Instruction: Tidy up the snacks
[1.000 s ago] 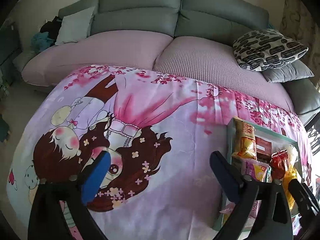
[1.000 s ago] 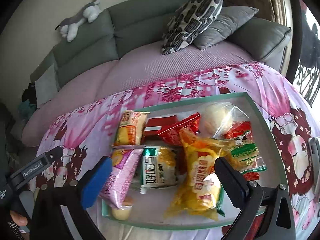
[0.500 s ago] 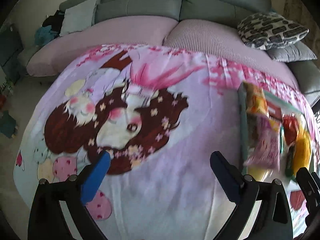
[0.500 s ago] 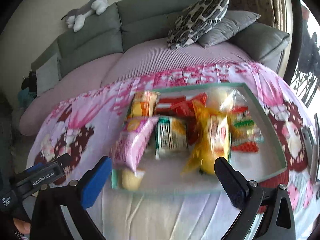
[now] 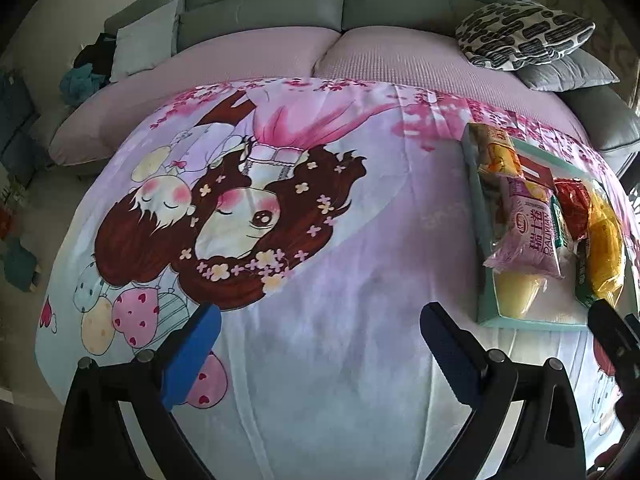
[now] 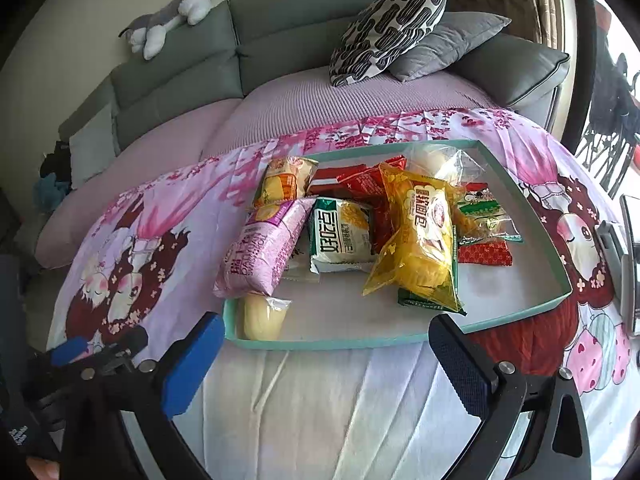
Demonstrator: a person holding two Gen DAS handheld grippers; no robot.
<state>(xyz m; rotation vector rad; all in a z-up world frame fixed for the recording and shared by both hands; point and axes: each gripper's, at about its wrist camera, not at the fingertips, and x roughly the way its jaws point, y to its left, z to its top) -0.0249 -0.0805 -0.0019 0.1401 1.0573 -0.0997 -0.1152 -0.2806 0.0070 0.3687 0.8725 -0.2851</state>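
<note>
Only the right wrist view takes in the whole teal tray, which sits on the cartoon-print cloth with its long axis running left to right across the frame and snack packets heaped inside. There the pink packet leans over the tray's left rim, long axis slanting from near-left to far-right; beside it a white and green packet lies flat, and a yellow packet rests on top of the heap, its long axis running near to far. A pale jelly cup lies in the near left corner, and a stuffed toy lies on the sofa back. The left wrist view shows the same tray only at its right edge, seen end-on, and mostly bare cloth ahead. The left gripper has its jaws spread wide with nothing between them, hovering over the cloth. The right gripper is likewise wide open and empty, just short of the tray's near rim.
</note>
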